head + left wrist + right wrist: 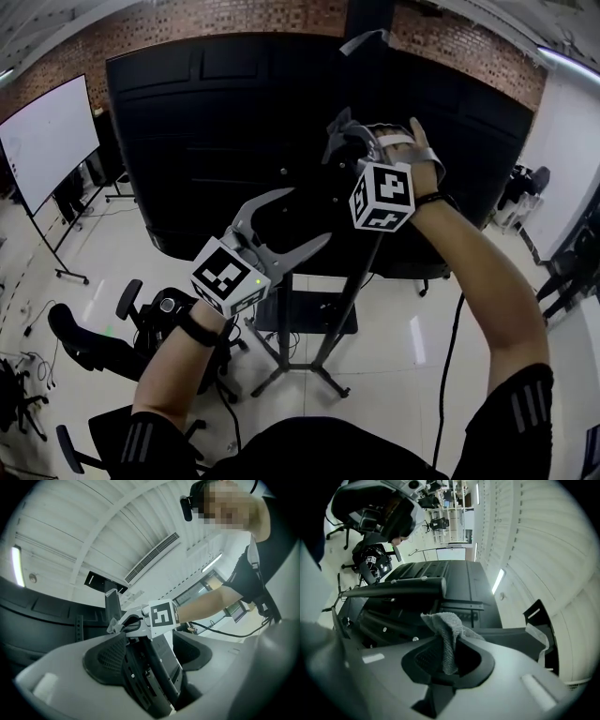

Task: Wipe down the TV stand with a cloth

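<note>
Cloth: grey cloth [446, 634] is pinched in the right gripper [447, 654]; its free end stands up out of the jaws, in the middle of the right gripper view.
Right gripper: jaws are closed narrow on the cloth. In the head view it [345, 141] is raised in the upper centre, against the dark back of the TV [216, 122]. Its marker cube [382, 197] is just below it.
Left gripper: jaws stand wide apart and clamp nothing. In the head view it [309, 216] is at the centre, lower than the right gripper and to its left. Its marker cube [228, 277] is toward the lower left.
Left gripper view: a dark part of the TV stand [150, 677] shows between the two pads; I cannot tell if it touches them. Above it the right gripper [117, 625] is seen with the cloth [114, 626] at its tip.
TV stand: in the head view its pole [348, 302] slopes down from under the TV to legs on the floor, lower centre of the frame.
TV: large and black, seen from behind, it fills the upper middle of the head view. In the right gripper view its back [459, 578] lies just beyond the cloth.
Surroundings: a whiteboard [47, 141] at the left edge, office chairs [103, 342] at the lower left.
</note>
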{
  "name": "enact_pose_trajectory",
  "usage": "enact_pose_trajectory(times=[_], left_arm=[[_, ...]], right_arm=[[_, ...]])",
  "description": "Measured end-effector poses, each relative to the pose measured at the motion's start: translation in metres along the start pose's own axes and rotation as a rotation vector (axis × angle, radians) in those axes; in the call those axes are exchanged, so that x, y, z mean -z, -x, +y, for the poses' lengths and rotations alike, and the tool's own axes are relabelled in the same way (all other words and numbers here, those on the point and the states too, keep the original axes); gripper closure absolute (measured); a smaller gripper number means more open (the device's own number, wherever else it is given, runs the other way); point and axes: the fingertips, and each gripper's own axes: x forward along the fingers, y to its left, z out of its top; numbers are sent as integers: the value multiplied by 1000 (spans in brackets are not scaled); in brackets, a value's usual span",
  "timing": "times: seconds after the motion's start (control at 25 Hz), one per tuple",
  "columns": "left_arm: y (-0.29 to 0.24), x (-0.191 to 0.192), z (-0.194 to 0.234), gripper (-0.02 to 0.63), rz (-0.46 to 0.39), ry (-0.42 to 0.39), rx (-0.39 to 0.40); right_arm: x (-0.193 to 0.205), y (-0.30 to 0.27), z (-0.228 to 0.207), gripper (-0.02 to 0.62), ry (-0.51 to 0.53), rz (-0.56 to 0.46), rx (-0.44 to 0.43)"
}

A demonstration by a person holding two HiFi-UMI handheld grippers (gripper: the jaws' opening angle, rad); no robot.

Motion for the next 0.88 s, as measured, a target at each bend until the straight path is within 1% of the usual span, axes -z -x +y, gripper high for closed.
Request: enact_pose_trajectory(times=[0.2, 0.36, 0.68, 0.88], left_arm=[[9, 33, -4, 268, 23, 45, -13], [16, 51, -8, 268, 40, 85, -24], [28, 89, -16, 268, 84, 145, -30], [32, 106, -23, 268, 98, 161, -18]], right_arm=[[-8, -5, 46, 538, 141, 42, -42], [-12, -8, 79, 538, 201, 51, -60], [-17, -15, 138, 538, 261, 66, -109], [-19, -19, 170, 538, 284, 69, -141]])
